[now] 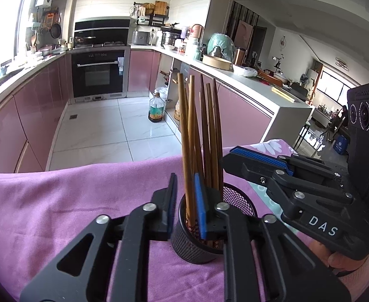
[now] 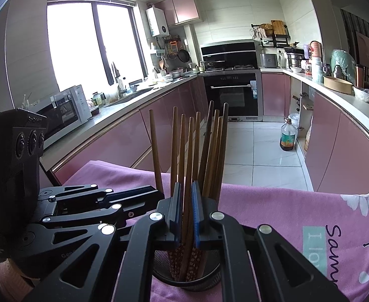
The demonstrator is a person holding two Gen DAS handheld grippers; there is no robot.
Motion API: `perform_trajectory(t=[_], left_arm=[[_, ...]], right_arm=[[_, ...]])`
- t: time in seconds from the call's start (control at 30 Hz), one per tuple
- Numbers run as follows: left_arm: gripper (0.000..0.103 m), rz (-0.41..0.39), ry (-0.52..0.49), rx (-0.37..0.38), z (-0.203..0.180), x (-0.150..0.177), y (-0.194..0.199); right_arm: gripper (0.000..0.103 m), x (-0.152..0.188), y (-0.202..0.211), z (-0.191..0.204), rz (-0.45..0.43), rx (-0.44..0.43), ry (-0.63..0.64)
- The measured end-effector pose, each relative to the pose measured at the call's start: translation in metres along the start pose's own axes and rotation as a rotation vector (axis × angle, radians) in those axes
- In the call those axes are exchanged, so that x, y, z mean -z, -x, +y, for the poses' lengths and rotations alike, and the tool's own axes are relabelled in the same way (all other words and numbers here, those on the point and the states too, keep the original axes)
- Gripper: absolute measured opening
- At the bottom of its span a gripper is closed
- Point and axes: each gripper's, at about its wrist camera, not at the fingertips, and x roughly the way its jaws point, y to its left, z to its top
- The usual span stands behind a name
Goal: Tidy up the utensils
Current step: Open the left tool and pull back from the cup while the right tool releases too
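Standing upright in a black mesh cup (image 1: 197, 245), brown wooden chopsticks (image 1: 200, 136) fan outward, patterned ends down. The cup sits on the purple-clothed desk (image 1: 66, 201). Left tool (image 1: 185, 201) straddles one chopstick loosely, slightly parted; right tool (image 2: 186, 212) clamps several.

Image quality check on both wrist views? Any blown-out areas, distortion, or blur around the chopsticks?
Left wrist: window at the left edge blown out, counters bow from fisheye, dark vignette in the corners, chopsticks sharp. Right wrist: big window fully overexposed, microwave side dim against it, chopsticks and mesh cup crisp, no motion blur.
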Motion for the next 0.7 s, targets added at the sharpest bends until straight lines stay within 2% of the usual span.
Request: perform_trajectory(t=[0.07, 0.13, 0.2, 0.3, 0.33, 0.43, 0.47, 0.5, 0.53, 0.67, 0.7], left_arm=[[0.032, -0.017, 0.001, -0.007, 0.0, 0.001, 0.003], [0.034, -0.027, 0.003, -0.01, 0.002, 0.001, 0.007], [0.04, -0.037, 0.004, -0.02, 0.003, 0.002, 0.01], [0.06, -0.06, 0.004, -0.045, 0.003, 0.006, 0.015], [0.07, -0.07, 0.004, -0.055, 0.003, 0.007, 0.018], [0.08, -0.096, 0.009, -0.07, 0.006, 0.013, 0.028], [0.089, -0.106, 0.009, -0.079, 0.006, 0.016, 0.031], [0.094, -0.115, 0.011, -0.089, 0.006, 0.018, 0.035], [0.098, -0.133, 0.014, -0.103, 0.008, 0.021, 0.04], [0.098, -0.16, 0.035, -0.135, 0.015, 0.034, 0.056], [0.098, -0.168, 0.04, -0.145, 0.017, 0.037, 0.061]], right_arm=[[0.013, 0.001, 0.002, -0.001, -0.001, 0.002, -0.004], [0.013, 0.003, 0.003, -0.001, 0.0, 0.003, -0.006], [0.015, 0.006, 0.005, -0.001, 0.0, 0.003, -0.008], [0.019, 0.01, 0.007, -0.002, -0.001, 0.007, -0.011], [0.02, 0.011, 0.008, -0.002, -0.003, 0.009, -0.012], [0.022, 0.015, 0.012, -0.001, -0.007, 0.019, -0.011], [0.028, 0.018, 0.015, -0.001, -0.013, 0.026, -0.01], [0.038, 0.02, 0.017, 0.0, -0.022, 0.038, -0.009], [0.042, 0.022, 0.021, 0.0, -0.031, 0.049, -0.008], [0.068, 0.03, 0.033, -0.001, -0.054, 0.084, -0.006], [0.071, 0.033, 0.037, -0.002, -0.062, 0.085, -0.012]])
